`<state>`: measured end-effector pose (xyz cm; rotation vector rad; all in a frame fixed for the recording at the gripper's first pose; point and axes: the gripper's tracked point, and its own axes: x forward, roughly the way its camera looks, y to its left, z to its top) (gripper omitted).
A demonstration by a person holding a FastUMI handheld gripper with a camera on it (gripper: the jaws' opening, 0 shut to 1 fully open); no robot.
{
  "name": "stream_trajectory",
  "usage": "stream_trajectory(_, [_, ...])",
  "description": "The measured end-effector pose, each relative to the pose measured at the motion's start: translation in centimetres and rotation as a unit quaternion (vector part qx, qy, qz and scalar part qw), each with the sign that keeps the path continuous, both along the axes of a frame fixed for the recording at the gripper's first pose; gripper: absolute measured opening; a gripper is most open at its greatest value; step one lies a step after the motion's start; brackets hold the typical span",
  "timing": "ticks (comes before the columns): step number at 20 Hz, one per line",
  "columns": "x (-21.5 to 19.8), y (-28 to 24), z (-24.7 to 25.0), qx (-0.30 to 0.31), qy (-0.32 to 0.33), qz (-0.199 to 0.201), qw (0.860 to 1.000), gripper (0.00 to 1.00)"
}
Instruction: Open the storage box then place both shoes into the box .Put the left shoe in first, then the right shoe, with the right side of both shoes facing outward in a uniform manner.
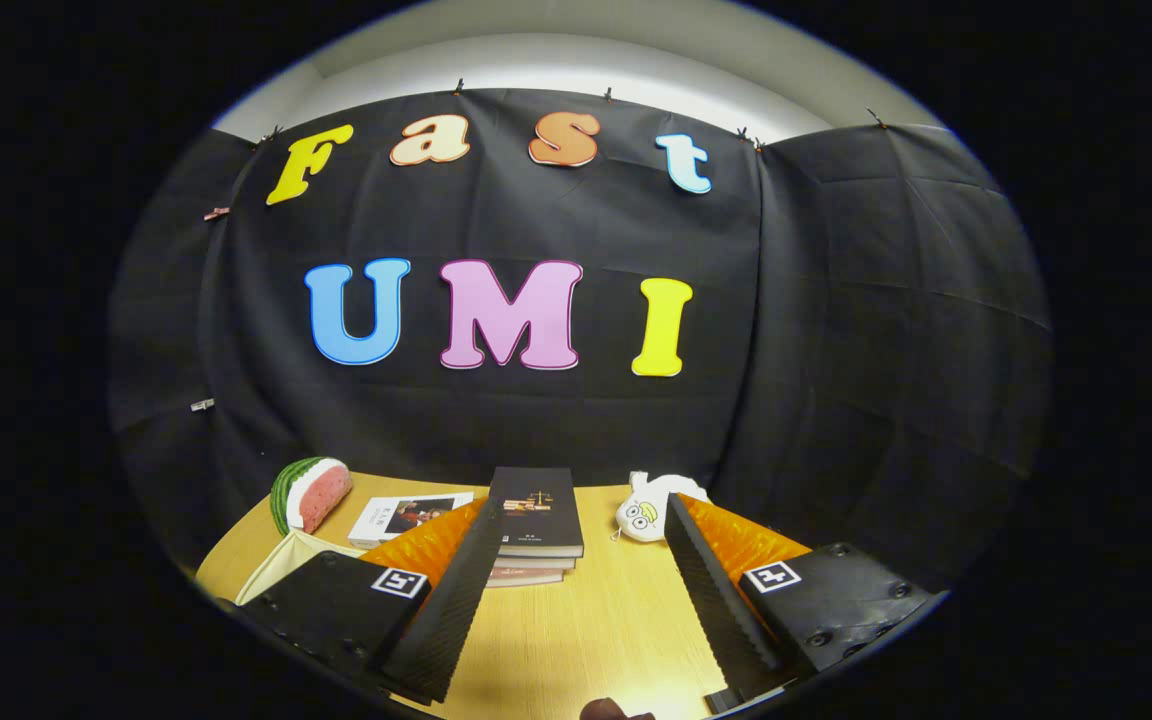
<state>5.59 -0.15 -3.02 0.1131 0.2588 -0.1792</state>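
Gripper (584, 545) level, fingers wide, empty.

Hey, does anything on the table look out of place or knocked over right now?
Nothing spilled or toppled. The books sit stacked beyond the open gripper, slightly fanned. A watermelon slice and a small plush toy lie by the wall.

The tool (581, 545) hangs with its fingers spread wide over the wooden bench (596, 620), nothing between them. Beyond them lie a stack of 3 books (536, 520), a watermelon slice (311, 493) and a white plush toy (648, 508).
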Motion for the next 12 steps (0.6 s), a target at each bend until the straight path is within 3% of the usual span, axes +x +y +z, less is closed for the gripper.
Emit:
stream_trajectory(6, [-2.8, -1.8, 3.0, -0.044, -0.046, -0.009, 0.998, 0.97])
stream_trajectory(12, [-4.1, -2.9, 2.5, -0.039, -0.045, -0.019, 0.998, 0.98])
